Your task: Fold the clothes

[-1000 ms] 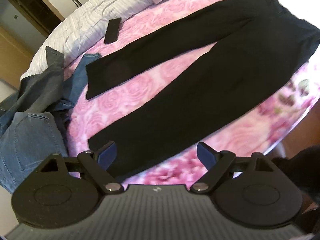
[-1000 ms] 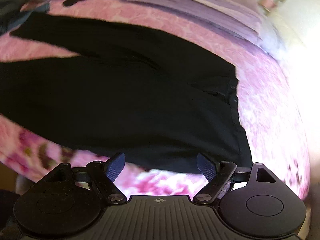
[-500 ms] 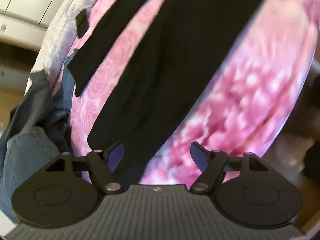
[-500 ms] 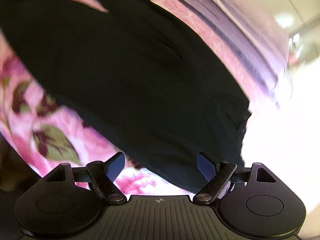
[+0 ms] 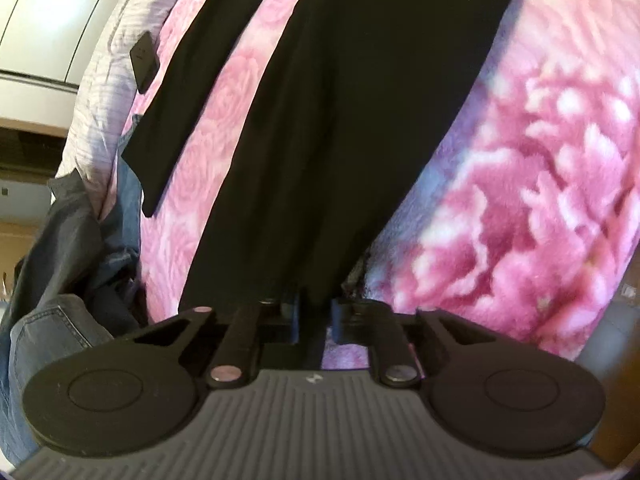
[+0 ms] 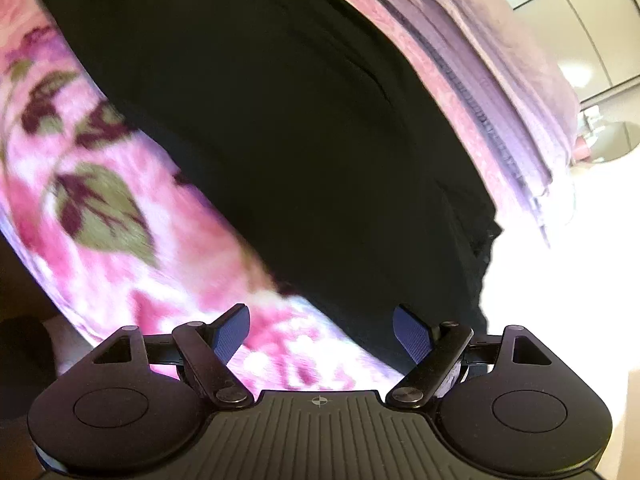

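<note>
Black trousers (image 5: pixel 320 140) lie spread flat on a pink rose-print blanket (image 5: pixel 520 200), legs running away from me. My left gripper (image 5: pixel 314 312) is shut on the hem of the near trouser leg at the blanket's front edge. In the right wrist view the trousers' waist part (image 6: pixel 300 120) fills the middle. My right gripper (image 6: pixel 320 332) is open, low over the blanket (image 6: pixel 100 200), with its right fingertip at the trousers' near edge and nothing between the jaws.
A heap of blue jeans (image 5: pixel 60 280) lies at the left of the bed. A black phone (image 5: pixel 144 60) rests on the lilac quilt (image 5: pixel 104 92) beyond. Folded lilac bedding (image 6: pixel 500 80) lies behind the waist. The bed edge is just below both grippers.
My left gripper dropped to the near trouser hem and closed on it. My right gripper moved down and closer to the waist, staying open.
</note>
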